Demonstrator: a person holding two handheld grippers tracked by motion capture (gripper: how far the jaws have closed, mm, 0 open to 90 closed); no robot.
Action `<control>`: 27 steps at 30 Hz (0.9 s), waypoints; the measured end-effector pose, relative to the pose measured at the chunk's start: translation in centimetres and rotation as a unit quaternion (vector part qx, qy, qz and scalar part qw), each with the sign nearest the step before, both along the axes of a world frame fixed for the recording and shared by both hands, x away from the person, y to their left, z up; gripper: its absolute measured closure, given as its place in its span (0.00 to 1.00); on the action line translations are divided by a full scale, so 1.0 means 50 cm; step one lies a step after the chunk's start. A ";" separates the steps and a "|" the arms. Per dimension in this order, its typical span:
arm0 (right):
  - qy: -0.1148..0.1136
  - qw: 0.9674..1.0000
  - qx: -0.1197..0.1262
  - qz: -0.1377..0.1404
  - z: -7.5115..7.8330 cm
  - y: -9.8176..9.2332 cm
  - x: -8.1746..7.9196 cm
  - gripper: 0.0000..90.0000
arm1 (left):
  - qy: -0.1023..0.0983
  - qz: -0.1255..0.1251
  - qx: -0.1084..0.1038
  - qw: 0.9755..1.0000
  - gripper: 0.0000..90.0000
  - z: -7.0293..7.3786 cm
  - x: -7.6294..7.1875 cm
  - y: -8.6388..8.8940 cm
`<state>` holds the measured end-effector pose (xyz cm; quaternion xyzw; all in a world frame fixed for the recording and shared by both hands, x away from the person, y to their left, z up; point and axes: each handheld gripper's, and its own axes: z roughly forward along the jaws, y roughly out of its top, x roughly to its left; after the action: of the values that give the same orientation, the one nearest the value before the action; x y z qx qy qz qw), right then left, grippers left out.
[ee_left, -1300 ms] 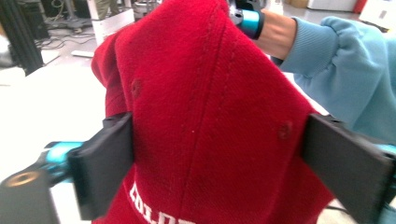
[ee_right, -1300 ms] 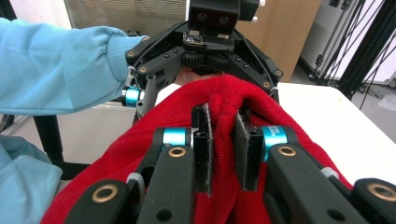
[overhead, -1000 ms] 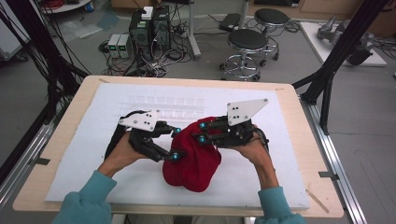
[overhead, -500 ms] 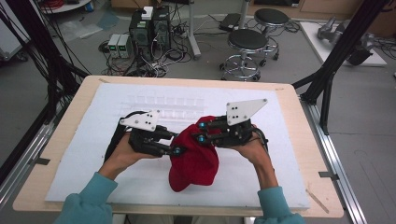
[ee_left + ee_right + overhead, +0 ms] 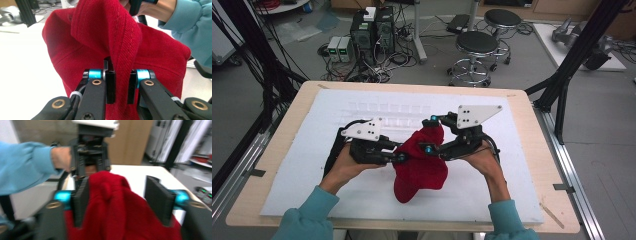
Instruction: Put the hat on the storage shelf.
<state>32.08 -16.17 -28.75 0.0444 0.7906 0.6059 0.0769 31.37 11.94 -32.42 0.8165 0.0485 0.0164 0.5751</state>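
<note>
the left tool (image 5: 402, 158) has its jaws pinched tight on a thick fold of the red cloth (image 5: 421, 162) — in the left gripper view (image 5: 121, 87) the two black pads press the stitched ridge of fabric (image 5: 120, 42) from both sides. the right tool (image 5: 430, 134) has just been opening: its jaws stand wide, and in the right gripper view (image 5: 123, 200) the cloth (image 5: 117, 207) bulges up between the pads, lying against the left one and clear of the right one, so it has no grip.

the cloth hangs between the two tools at the middle of the counter (image 5: 517, 107), its far tip raised by the right tool's far jaw and its near end drooping onto the white mat (image 5: 312, 145). the left hand (image 5: 344, 167) holds its tool just left of the cloth, the right hand (image 5: 484, 162) just right of it, teal sleeves (image 5: 307, 217) at the near edge. beyond the far edge stand two stools (image 5: 477, 45) and computer boxes (image 5: 372, 27) on the floor.
</note>
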 end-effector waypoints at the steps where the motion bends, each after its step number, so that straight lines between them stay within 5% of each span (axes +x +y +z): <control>1: -0.005 1.000 0.005 -0.018 0.001 -0.002 0.000 0.22 | -0.003 0.004 -0.001 1.000 0.93 0.000 0.000 0.001; 9: 0.011 0.998 0.019 -0.060 -0.001 -0.009 0.006 0.10 | -0.016 0.029 -0.007 0.999 0.93 0.006 0.001 0.010; 16: 0.017 0.996 0.032 -0.077 -0.001 -0.015 0.006 0.10 | -0.019 0.091 -0.019 0.995 0.93 0.015 0.007 0.032; 27: 0.023 0.995 0.037 -0.088 0.001 -0.013 -0.003 0.10 | -0.022 0.212 -0.060 0.975 0.94 0.027 0.019 0.072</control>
<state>31.92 -16.83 -28.70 0.1305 0.7622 0.6245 0.1098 32.34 15.55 -31.09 0.7509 0.2085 0.1524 0.6077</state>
